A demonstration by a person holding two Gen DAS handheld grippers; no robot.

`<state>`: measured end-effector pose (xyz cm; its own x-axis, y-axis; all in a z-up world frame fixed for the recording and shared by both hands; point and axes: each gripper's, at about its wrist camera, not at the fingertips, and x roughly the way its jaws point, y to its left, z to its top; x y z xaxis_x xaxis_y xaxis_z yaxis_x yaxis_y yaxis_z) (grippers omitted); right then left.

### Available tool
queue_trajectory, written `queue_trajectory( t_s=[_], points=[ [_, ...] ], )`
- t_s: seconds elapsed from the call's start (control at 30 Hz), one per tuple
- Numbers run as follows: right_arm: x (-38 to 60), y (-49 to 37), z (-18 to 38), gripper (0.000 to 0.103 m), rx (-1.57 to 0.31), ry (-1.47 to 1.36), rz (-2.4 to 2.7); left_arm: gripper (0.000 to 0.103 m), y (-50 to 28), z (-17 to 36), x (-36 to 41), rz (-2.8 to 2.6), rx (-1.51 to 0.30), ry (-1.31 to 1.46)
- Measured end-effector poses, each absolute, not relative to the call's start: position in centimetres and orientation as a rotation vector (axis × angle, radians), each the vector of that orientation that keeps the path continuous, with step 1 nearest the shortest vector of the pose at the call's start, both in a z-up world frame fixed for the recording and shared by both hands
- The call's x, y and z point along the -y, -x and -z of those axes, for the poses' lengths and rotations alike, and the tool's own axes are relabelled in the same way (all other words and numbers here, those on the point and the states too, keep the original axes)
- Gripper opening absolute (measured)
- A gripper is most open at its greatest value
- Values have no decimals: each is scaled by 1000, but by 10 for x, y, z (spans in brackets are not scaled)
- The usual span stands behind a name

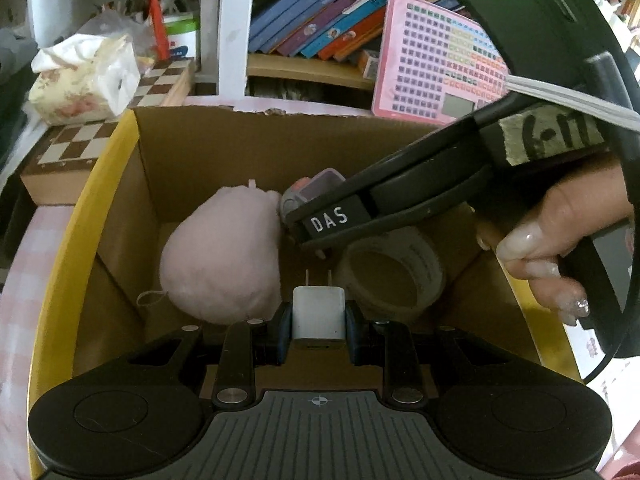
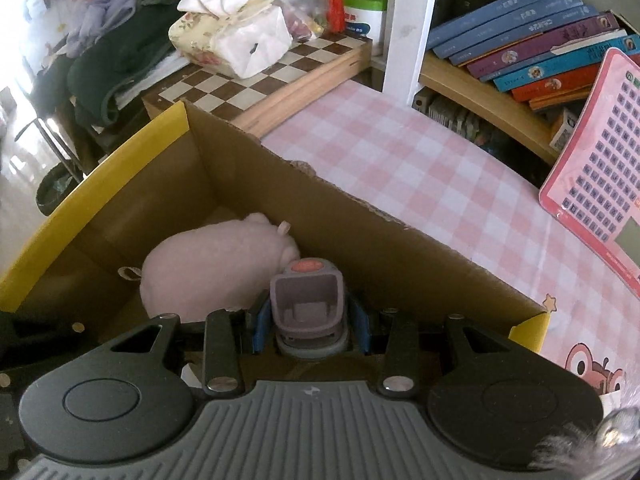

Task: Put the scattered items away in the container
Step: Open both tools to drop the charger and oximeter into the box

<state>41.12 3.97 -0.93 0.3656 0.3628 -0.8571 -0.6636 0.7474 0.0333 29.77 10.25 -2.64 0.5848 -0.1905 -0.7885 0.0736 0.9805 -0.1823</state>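
An open cardboard box [image 1: 160, 148] with yellow flaps sits on the pink checked table. Inside lie a pink plush toy [image 1: 224, 256] and a roll of clear tape [image 1: 390, 270]. My left gripper [image 1: 319, 320] is shut on a white plug charger [image 1: 319, 312], held over the box, prongs pointing forward. My right gripper [image 2: 308, 320] is shut on a small purple-grey device with a red button [image 2: 306, 300], held over the box [image 2: 328, 220] beside the plush [image 2: 212, 272]. The right gripper also reaches in from the right in the left wrist view [image 1: 292, 220].
A chessboard [image 2: 260, 80] with a tissue pack [image 2: 232, 36] stands behind the box. A bookshelf with books [image 2: 532, 44] and a pink keyboard toy [image 2: 600, 160] are at the back right. Pink checked tablecloth [image 2: 420, 176] lies right of the box.
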Motion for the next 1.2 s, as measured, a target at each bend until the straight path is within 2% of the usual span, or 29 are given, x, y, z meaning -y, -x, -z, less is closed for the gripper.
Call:
queue_trajectory(
  t_s=[0.03,0.17,0.37,0.5,0.57,1.0,1.13,1.2],
  points=[
    [-38,-411,9,41,-995,334,-677,32,-298,26,-103,151,-929,140],
    [-33,-410,6,44,-993,298,-679,39,-295,23,-102,140,-916,136],
    [-22,-401,-6,49,-962,247,-677,48,-287,12,-99,144,-878,127],
    [-15,-392,-17,52,-934,219,-669,50,-277,2,-95,157,-845,105],
    [-13,-385,-24,53,-914,211,-668,56,-272,-2,-94,161,-827,95],
    [1,-330,-65,56,-802,161,-661,58,-228,-29,-101,156,-743,84],
    [11,-308,-79,58,-757,137,-650,70,-208,-40,-103,150,-708,78],
    [18,-296,-85,59,-730,124,-637,71,-197,-46,-105,141,-684,65]
  ],
)
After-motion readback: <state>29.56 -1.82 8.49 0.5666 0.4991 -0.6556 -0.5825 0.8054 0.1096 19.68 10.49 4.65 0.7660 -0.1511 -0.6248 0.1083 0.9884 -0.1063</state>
